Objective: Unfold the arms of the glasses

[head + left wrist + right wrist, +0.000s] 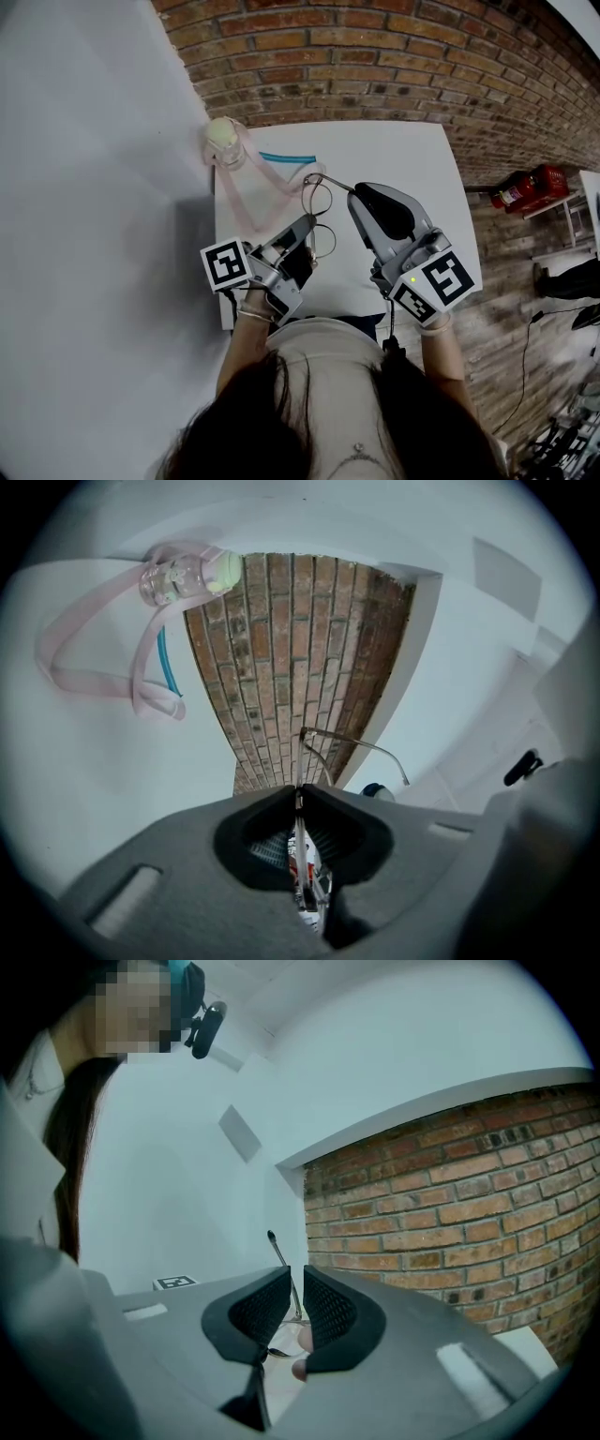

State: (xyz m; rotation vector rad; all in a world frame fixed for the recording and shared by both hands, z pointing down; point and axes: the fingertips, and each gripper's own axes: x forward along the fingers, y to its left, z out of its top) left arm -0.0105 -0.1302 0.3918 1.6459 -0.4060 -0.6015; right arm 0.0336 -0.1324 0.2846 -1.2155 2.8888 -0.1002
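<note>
Now | left hand-held gripper (298, 795) clamps glasses (316, 198) | clear bottle (225, 142): contents unclear

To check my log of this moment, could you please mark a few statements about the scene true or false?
1. The left gripper is shut on the glasses. True.
2. The glasses lie flat on the table. False: both grippers hold them up above it.
3. One glasses arm runs between the right gripper's fingers. True.
4. The bottle has a blue strap. False: the strap is pink.
</note>
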